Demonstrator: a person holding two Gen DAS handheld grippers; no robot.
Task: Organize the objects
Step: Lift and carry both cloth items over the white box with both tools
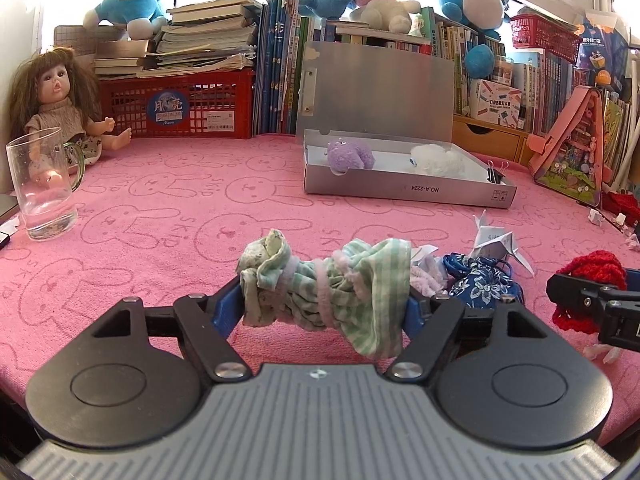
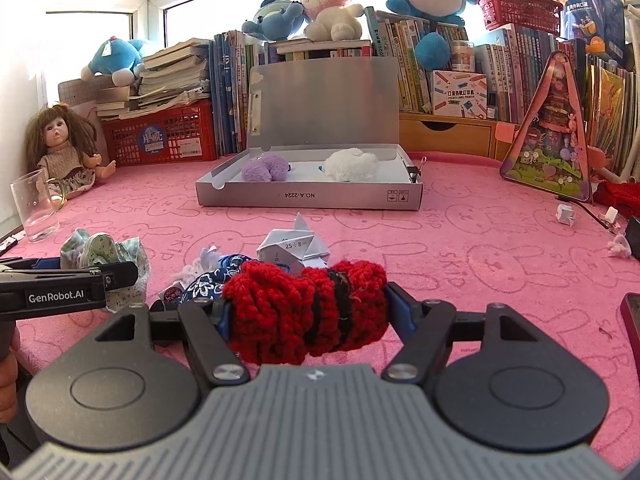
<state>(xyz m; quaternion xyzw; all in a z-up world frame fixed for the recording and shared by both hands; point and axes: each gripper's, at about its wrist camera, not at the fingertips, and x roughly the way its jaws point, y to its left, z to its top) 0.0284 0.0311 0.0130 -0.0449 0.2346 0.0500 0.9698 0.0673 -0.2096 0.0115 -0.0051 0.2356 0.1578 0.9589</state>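
Note:
A rolled bundle of green checked cloth [image 1: 326, 290] tied with pink bands lies crosswise between the blue pads of my left gripper [image 1: 326, 308], which press on both its ends. My right gripper [image 2: 308, 312] is shut on a red knitted bundle [image 2: 308, 312] wrapped with black bands. In the left wrist view the right gripper [image 1: 592, 300] shows at the right edge with the red knit [image 1: 592, 270]. In the right wrist view the left gripper [image 2: 72, 280] stands at the left with the green cloth [image 2: 106, 254]. An open silver box [image 2: 308, 200] holds a purple plush [image 2: 266, 168] and a white plush [image 2: 352, 166].
A blue floral pouch [image 1: 486, 284] and folded paper [image 2: 294, 246] lie just beyond the grippers on the pink bunny-print cloth [image 1: 160, 216]. A glass mug [image 1: 40, 184] and a doll [image 1: 60, 108] stand far left. Books, a red basket [image 1: 180, 106] and plush toys line the back.

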